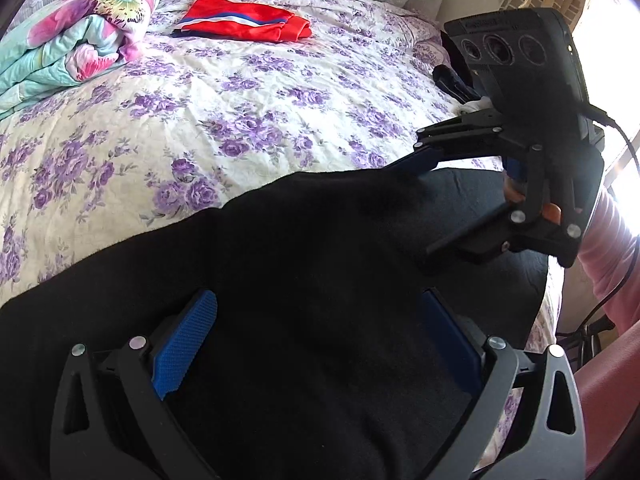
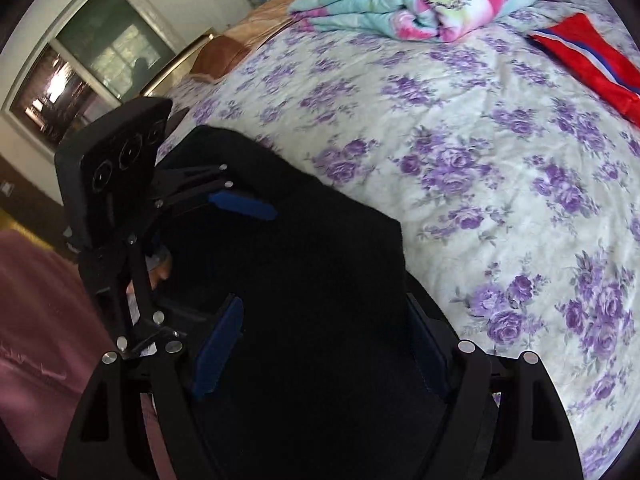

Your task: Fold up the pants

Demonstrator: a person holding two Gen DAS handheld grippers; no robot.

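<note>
The black pants (image 1: 304,264) lie bunched at the near edge of the floral bedspread (image 1: 224,104). My left gripper (image 1: 316,344) is open, its blue pads wide apart with a thick fold of the black cloth between them. The right gripper shows in the left wrist view (image 1: 416,216), its fingers straddling the pants' far edge. In the right wrist view my right gripper (image 2: 320,344) is open around the black pants (image 2: 304,264). The left gripper (image 2: 236,232) is at the left there, one blue pad lying on top of the cloth.
A folded red garment with blue and white stripes (image 1: 244,20) lies at the far side of the bed. A rolled floral quilt (image 1: 76,36) sits at the far left. A window (image 2: 92,64) and wall are beyond the bed's left side. My pink sleeve (image 1: 612,248) is at the right.
</note>
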